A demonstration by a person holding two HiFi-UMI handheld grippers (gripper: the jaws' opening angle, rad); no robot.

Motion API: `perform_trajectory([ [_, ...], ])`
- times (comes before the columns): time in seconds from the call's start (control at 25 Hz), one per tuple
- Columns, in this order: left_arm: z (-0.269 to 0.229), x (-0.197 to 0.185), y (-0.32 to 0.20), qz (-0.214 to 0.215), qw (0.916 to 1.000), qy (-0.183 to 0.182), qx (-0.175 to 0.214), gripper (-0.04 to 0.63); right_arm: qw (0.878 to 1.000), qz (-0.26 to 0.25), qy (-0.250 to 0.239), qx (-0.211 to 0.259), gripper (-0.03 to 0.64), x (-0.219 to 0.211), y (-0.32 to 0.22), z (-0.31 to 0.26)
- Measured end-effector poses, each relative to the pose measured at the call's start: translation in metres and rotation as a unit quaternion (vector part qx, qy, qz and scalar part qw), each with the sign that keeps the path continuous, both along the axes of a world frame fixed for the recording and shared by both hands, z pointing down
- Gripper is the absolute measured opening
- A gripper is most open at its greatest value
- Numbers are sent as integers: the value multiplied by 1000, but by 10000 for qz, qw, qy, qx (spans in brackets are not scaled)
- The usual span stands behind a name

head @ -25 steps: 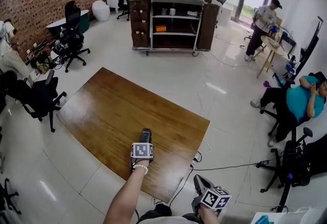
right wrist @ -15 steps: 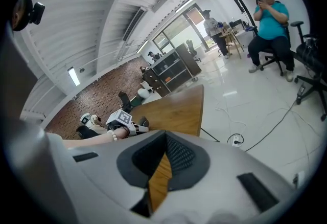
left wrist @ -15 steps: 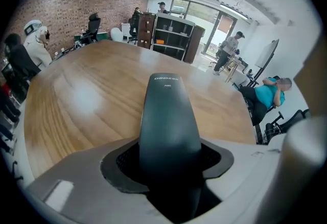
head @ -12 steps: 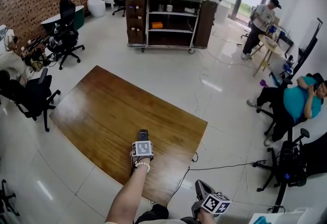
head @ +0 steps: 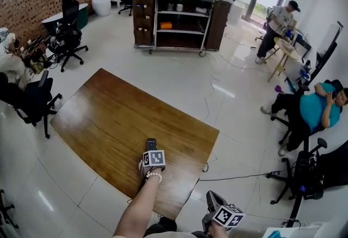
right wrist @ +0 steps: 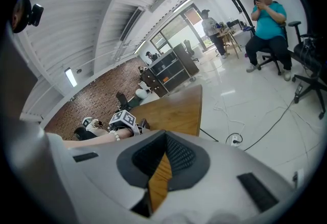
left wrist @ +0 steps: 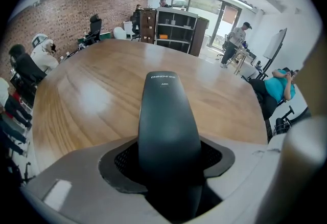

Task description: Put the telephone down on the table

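Note:
A dark telephone handset (head: 151, 144) sticks out of my left gripper (head: 151, 151) low over the near part of the wooden table (head: 109, 117). In the left gripper view the telephone (left wrist: 166, 115) fills the gap between the jaws and points away across the tabletop (left wrist: 97, 95). The jaws have just been opening slightly, but the pads still sit against the handset. My right gripper (head: 213, 200) hangs off the table's near right corner, above the floor. Its jaws (right wrist: 164, 138) stand almost together at the tips with nothing between them.
A shelving cart (head: 179, 19) stands beyond the table. Office chairs (head: 32, 101) are at the left. A seated person (head: 315, 109) and another chair (head: 304, 177) are at the right. A cable (head: 239, 177) runs over the white floor near the table's corner.
My left gripper has sunk a little toward the tabletop with the telephone in it. The right gripper has hardly moved.

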State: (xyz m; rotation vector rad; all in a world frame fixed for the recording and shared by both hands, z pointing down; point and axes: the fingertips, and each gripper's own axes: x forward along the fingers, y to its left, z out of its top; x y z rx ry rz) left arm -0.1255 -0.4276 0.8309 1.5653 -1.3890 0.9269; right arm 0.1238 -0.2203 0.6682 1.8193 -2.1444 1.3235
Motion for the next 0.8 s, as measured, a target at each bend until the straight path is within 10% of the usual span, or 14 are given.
perform_trajectory([
  [0.4, -6, 5, -2, -96, 9996, 264, 100, 413, 10000, 56, -36, -62, 3, 10, 8, 2],
  [0.8, -58, -27, 34, -625, 9870, 949, 1133, 394, 9997, -208, -130, 5, 3, 14, 18, 2],
])
